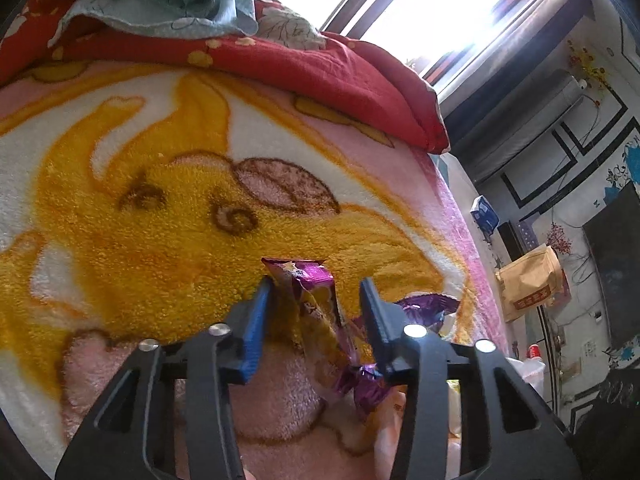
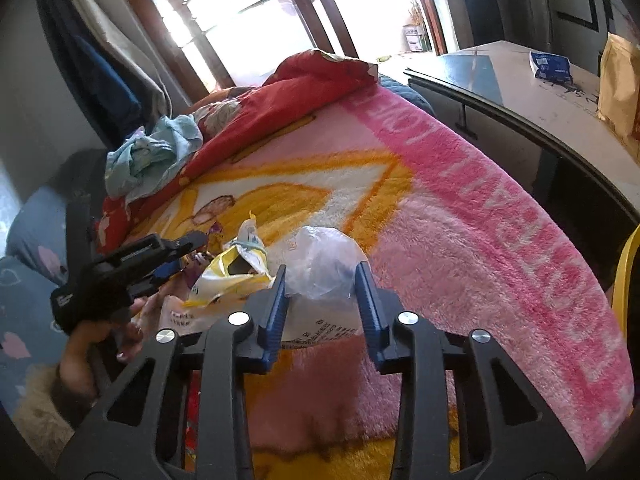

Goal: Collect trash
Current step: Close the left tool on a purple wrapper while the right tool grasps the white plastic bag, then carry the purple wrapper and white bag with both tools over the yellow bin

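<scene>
A crumpled purple and gold snack wrapper lies on the pink and yellow blanket, between the blue pads of my left gripper, which is open around it. My right gripper is open, its pads on either side of a clear plastic bag without pressing it. A yellow and white wrapper and a white printed packet lie just left of the bag. The left gripper shows in the right wrist view beside them.
A red quilt and a light blue cloth are heaped at the bed's far end by the window. A white table with a blue packet and a brown paper bag stands right of the bed.
</scene>
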Action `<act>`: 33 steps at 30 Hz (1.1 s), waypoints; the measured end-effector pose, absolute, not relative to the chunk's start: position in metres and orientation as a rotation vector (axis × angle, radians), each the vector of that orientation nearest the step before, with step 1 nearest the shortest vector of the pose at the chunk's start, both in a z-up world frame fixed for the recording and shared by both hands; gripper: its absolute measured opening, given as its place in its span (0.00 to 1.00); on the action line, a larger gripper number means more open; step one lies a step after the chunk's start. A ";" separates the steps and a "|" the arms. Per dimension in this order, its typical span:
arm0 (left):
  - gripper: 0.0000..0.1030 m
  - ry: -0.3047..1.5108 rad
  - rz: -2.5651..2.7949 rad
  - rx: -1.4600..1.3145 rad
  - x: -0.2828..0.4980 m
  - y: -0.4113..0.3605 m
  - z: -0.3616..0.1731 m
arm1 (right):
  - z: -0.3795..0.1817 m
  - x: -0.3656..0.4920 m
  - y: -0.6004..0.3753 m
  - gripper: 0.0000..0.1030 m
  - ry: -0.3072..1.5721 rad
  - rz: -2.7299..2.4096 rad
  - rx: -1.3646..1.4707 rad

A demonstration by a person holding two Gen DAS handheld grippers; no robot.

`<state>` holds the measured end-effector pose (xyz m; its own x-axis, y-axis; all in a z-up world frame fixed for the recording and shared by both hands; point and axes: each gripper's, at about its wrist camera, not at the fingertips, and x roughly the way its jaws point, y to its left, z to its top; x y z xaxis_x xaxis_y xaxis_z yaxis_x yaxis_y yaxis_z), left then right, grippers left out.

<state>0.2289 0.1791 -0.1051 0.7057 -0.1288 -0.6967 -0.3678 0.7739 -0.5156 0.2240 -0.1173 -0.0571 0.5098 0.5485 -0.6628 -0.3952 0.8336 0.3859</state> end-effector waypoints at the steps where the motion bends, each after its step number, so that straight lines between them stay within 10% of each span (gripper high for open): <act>1: 0.29 0.793 0.148 -0.688 0.229 0.179 -0.106 | -0.056 0.222 -0.119 0.23 0.861 0.570 0.191; 33: 0.18 0.552 0.037 -0.544 0.179 0.138 -0.019 | -0.019 0.193 -0.186 0.17 0.753 0.514 0.184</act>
<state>0.1794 0.1382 -0.0186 0.8543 -0.1097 -0.5080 -0.1761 0.8585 -0.4816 0.1927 -0.1862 -0.0193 0.6132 0.5078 -0.6051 -0.3788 0.8612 0.3388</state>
